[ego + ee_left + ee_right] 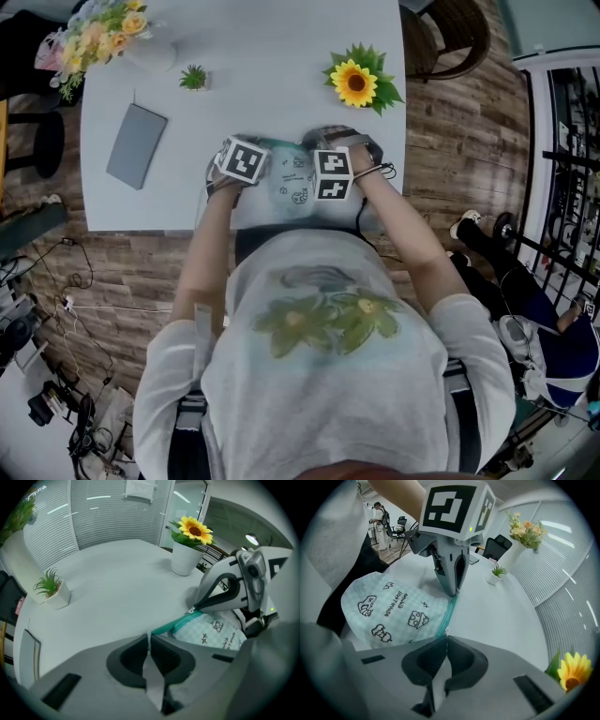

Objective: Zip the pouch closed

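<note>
Two tight grips on your soft, checked pouch.
Your left gripper pinches the teal zip tape; right gripper clamps the metal pull; doodle lettering unreadable.

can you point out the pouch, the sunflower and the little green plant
pouch (389, 609), right gripper view, on its printed checked side
sunflower (354, 83), head view, on the flower's dark middle
little green plant (47, 583), left gripper view, on its leaves
</note>
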A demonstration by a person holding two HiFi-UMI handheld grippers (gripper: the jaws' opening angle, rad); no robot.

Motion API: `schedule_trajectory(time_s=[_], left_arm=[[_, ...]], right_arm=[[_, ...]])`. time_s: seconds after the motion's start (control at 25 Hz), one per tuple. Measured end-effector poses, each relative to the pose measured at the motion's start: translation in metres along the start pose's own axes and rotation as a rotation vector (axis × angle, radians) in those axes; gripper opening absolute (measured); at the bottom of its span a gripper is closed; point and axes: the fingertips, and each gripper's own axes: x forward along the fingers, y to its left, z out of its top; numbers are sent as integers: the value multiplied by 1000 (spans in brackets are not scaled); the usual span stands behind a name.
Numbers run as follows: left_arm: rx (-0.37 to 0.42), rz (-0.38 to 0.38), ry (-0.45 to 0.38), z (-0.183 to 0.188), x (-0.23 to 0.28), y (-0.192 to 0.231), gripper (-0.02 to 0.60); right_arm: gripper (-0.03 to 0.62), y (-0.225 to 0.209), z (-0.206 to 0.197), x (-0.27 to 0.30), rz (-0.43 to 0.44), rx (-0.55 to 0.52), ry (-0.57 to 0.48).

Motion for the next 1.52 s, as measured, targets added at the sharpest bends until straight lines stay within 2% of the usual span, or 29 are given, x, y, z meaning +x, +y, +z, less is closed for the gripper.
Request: schedule_trajectory(time_s=[0.12, 0.24, 0.32, 0.44, 0.6, 0.72, 0.84, 1.0, 1.32, 1.52], left_arm=[[20, 34, -10, 5, -6, 6, 26], [17, 34, -9, 4, -6, 6, 26], [34, 66, -15, 8, -11, 12, 26], [18, 30, -9, 5, -5, 5, 26], [39, 65, -17, 9, -9, 12, 26], [17, 23, -8, 3, -3, 4, 26], [31, 44, -15, 7, -8, 8, 26], [6, 1, -6, 1, -1, 0, 26], [42, 67, -19, 9, -11, 12, 26], [38, 65, -14, 7, -10, 11, 27]], right_arm=[[18, 0, -2, -1, 0, 15, -9], [18, -1, -2, 0, -11, 17, -9], [18, 0, -2, -1, -2, 27, -11], [18, 1, -2, -2, 10, 28, -6], [18, 2, -4, -3, 20, 19, -7], [18, 8, -4, -2, 45, 23, -5], [18, 3, -3, -4, 27, 3, 7], [18, 4, -3, -5, 31, -13, 22], [18, 5, -8, -6, 37, 5, 20], [18, 6, -10, -7, 33, -13, 30]])
